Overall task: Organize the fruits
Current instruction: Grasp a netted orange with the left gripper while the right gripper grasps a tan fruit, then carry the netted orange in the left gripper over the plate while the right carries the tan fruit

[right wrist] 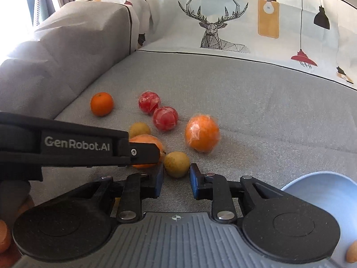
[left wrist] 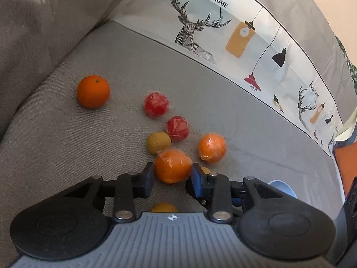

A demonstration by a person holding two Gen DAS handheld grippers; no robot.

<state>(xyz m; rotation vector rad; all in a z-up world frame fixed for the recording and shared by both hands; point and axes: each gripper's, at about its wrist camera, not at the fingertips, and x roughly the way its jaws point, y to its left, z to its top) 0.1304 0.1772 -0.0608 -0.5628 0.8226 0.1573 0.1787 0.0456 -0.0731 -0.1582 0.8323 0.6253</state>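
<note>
Glossily, a film-wrapped round orange [left wrist: 173, 166] sits on woven sofa fabric [left wrist: 89, 145].

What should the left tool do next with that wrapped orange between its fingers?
Probably lift it toward the blue bowl. The left tool has its fingers against both sides of the wrapped orange, which seems gripped, and the bowl sits close by on the right.

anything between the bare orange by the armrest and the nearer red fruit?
Nothing. Only bare grey cushion lies between the bare orange and the red fruit; both wrist views show that gap.
</note>
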